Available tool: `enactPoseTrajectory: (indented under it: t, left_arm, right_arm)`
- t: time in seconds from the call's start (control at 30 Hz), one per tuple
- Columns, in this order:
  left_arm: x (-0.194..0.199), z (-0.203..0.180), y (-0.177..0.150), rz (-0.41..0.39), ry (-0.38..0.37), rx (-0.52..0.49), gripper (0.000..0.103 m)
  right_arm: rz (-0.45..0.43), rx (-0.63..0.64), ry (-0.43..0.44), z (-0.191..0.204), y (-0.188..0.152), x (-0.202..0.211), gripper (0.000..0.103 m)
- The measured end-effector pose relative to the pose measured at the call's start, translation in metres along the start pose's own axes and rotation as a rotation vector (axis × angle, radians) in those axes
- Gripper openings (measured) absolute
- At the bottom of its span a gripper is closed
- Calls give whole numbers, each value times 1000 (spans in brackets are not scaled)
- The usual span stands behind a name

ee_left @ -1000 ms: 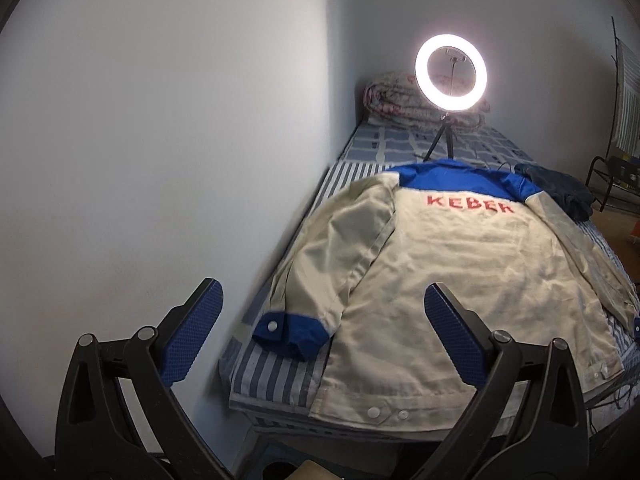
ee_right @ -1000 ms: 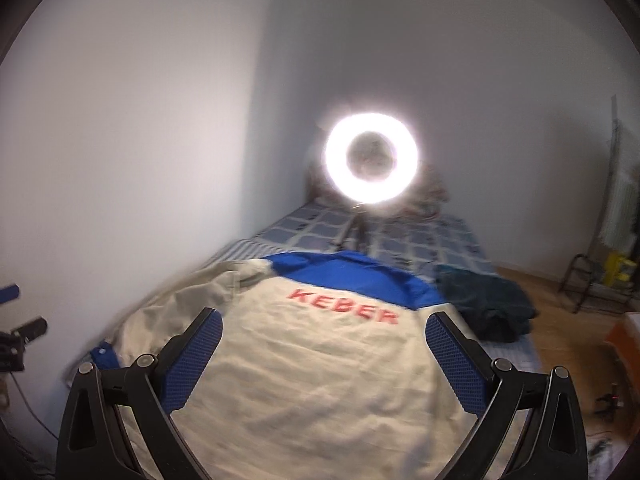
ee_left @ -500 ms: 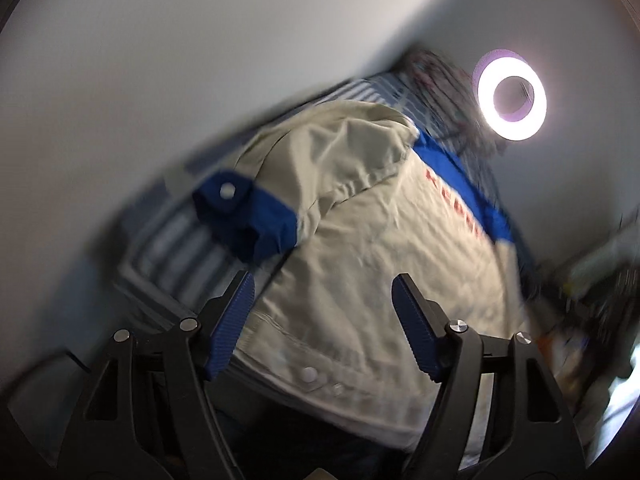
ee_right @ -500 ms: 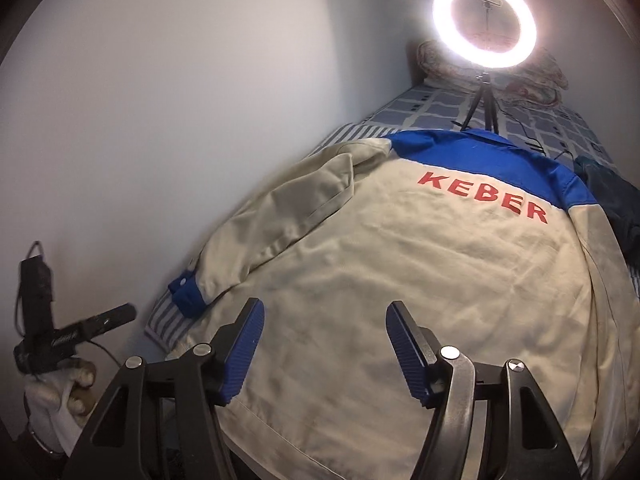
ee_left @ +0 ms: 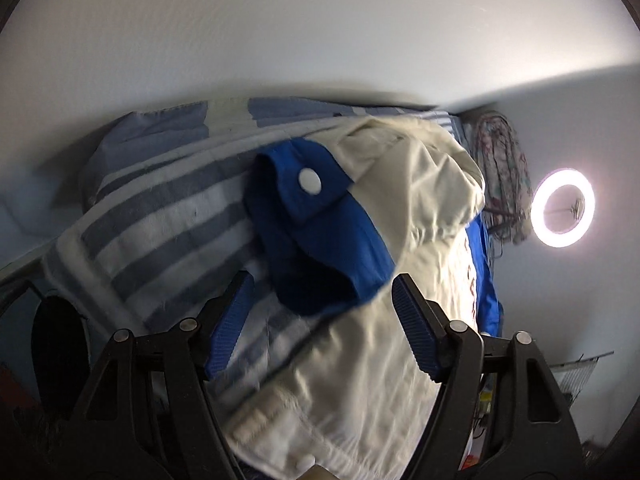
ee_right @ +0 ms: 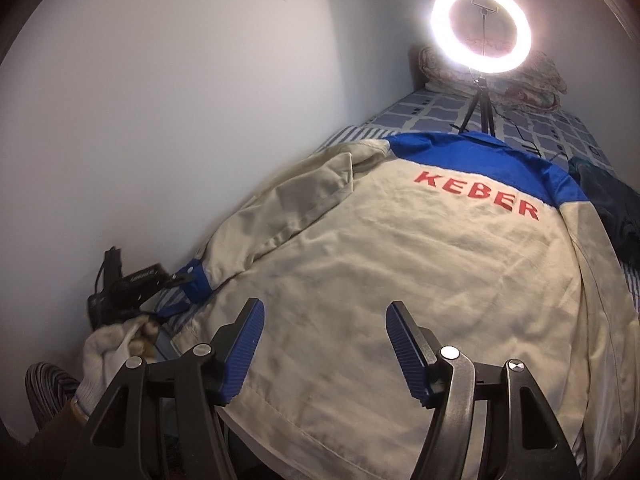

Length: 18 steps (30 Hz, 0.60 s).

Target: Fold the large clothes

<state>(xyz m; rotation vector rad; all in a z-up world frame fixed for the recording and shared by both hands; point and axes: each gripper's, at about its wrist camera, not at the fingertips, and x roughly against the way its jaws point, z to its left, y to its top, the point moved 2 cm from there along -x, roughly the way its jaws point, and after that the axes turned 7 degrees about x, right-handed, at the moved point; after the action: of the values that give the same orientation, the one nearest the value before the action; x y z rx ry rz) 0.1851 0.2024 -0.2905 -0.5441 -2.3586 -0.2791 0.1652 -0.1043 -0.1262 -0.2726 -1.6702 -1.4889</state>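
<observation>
A beige work jacket [ee_right: 420,272] with a blue yoke and red "KEBER" lettering lies back-up on the bed; it also shows in the left wrist view [ee_left: 360,380]. Its left sleeve ends in a blue cuff [ee_left: 316,236] with a white snap, also visible in the right wrist view [ee_right: 196,280]. My left gripper [ee_left: 322,298] is open, its fingertips on either side of the cuff's lower edge, close above the bed. My right gripper [ee_right: 324,320] is open and empty above the jacket's lower back. The left gripper [ee_right: 176,300] shows in the right wrist view beside the cuff, held by a gloved hand [ee_right: 116,344].
The bed has a blue-and-white striped sheet [ee_left: 160,232] against a white wall [ee_right: 160,120]. A lit ring light [ee_right: 482,28] on a tripod stands at the bed's far end before a folded quilt [ee_right: 532,80]. A dark garment [ee_right: 612,204] lies at the right.
My left gripper has dropped and closed in on the blue cuff, turning toward the wall. My right gripper has lowered slightly over the jacket's back. Both stay open.
</observation>
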Motion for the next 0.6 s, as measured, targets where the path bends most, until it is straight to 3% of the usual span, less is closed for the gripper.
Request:
enactPoseTrajectory:
  t: [0.13,0.17,0.2,0.27,0.47,0.6]
  left_arm:
    - [-4,-10,6,-41,26,-21,73]
    - [-7,-11,9,-49,34,-42,67]
    - [-10,-16,10,-61,43,-73,57]
    - [-13,-30,6,-76,89,-152,4]
    - [10,-71,-13,-169,111,-347,2]
    - [37,-105,-36,-183,109,-503,2]
  right_arm:
    - [23,9,-17,-5,-10,-1,66]
    - [30,11,-22,-6,-13,-2,66]
    - [38,9,-26,-8,-15,-3,66]
    - [51,7,-27,-11,-19,-4,66]
    - [70,-12,-35,-21,-25,-5,64]
    - [91,-37,-71,-30,-23,-9,60]
